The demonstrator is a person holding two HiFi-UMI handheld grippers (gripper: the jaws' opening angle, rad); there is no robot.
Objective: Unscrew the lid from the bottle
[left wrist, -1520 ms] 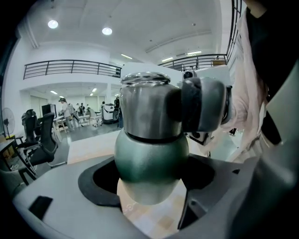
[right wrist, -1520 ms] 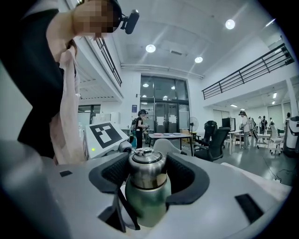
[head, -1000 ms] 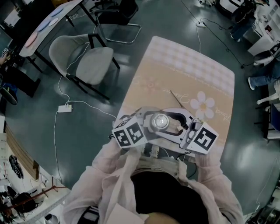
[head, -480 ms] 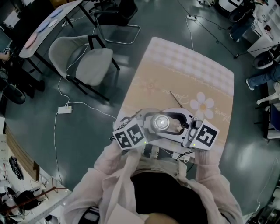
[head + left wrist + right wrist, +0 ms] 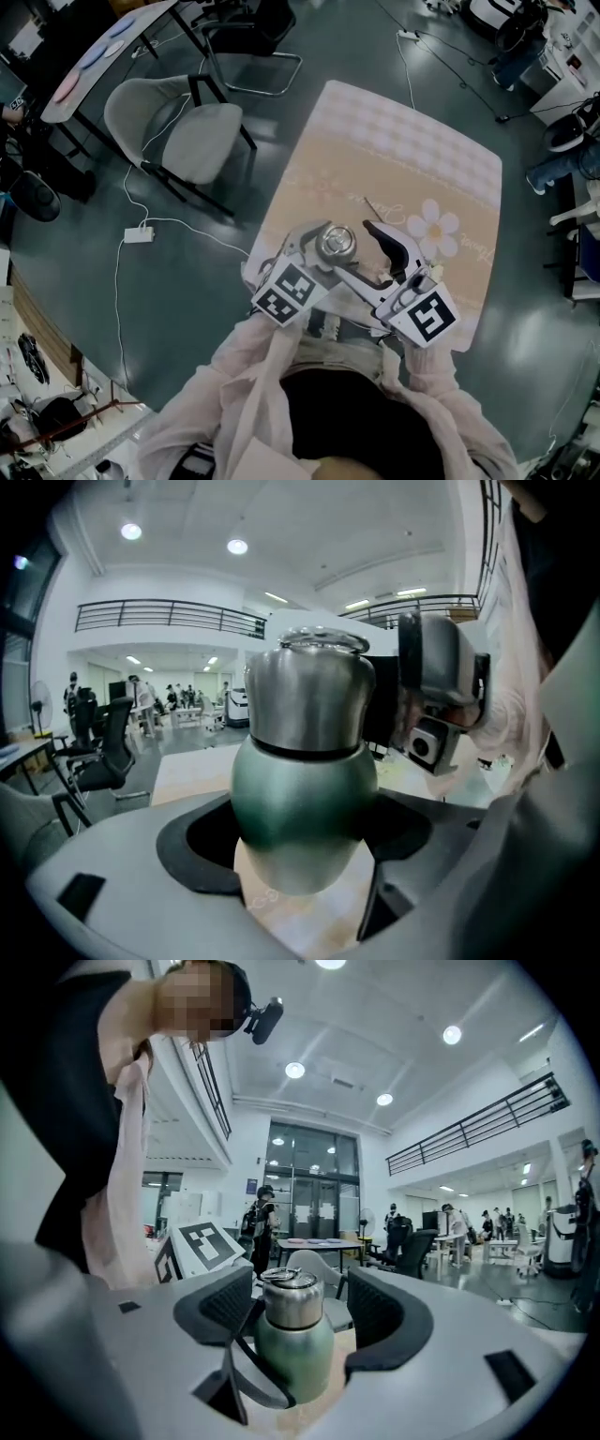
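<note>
Near the table's point(image 5: 403, 150) 6 o'clock edge, the bottle point(image 5: 302, 808) is clamped by the left hand-held gripper point(image 5: 305, 874). The right hand-held gripper point(image 5: 361, 253), just opened and off the lid point(image 5: 335, 244), should be shut squarely on it.

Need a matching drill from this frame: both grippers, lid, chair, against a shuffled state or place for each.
1. left gripper
2. right gripper
3. lid
4. chair

A. on the floor beside the table
B. jaws apart, pressing nothing
C. jaws clamped on the green body of the bottle
D. on top of the bottle

Pairs: 1-C, 2-B, 3-D, 4-A.
The right jaws have just been opening. The bottle shows between them, untouched.
</note>
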